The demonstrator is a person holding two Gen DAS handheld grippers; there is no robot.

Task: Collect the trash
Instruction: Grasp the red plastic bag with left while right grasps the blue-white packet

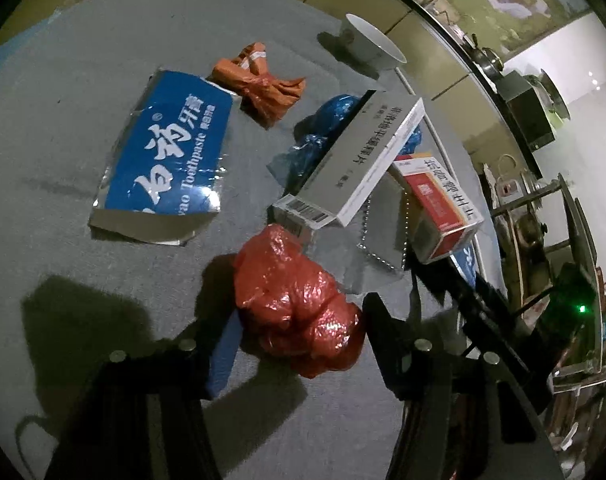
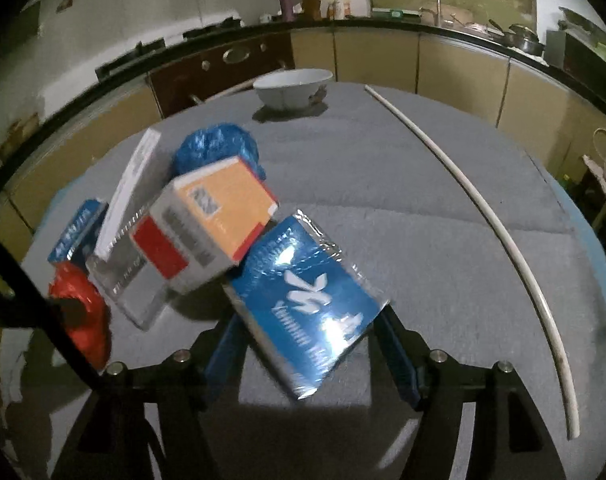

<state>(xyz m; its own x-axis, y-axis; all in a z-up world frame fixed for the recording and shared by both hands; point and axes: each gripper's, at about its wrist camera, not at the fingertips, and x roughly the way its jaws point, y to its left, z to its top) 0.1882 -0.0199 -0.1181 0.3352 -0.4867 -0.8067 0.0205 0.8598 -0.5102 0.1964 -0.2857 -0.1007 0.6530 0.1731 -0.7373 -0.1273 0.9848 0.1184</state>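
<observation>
The left gripper stands part open astride the crumpled red bag — pads not visibly pressing. The right gripper gapes wide around the blue foil pack, long axis running from five to eleven o'clock. Farther at ten o'clock, the flattened blue box reads "Toothpaste".

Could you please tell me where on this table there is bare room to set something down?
The widest bare grey cloth lies between the blue foil pack and the long white rod, reaching back to the white bowl. It is crowded where the orange-and-red box, white box, blue bag and red bag pile together.
</observation>
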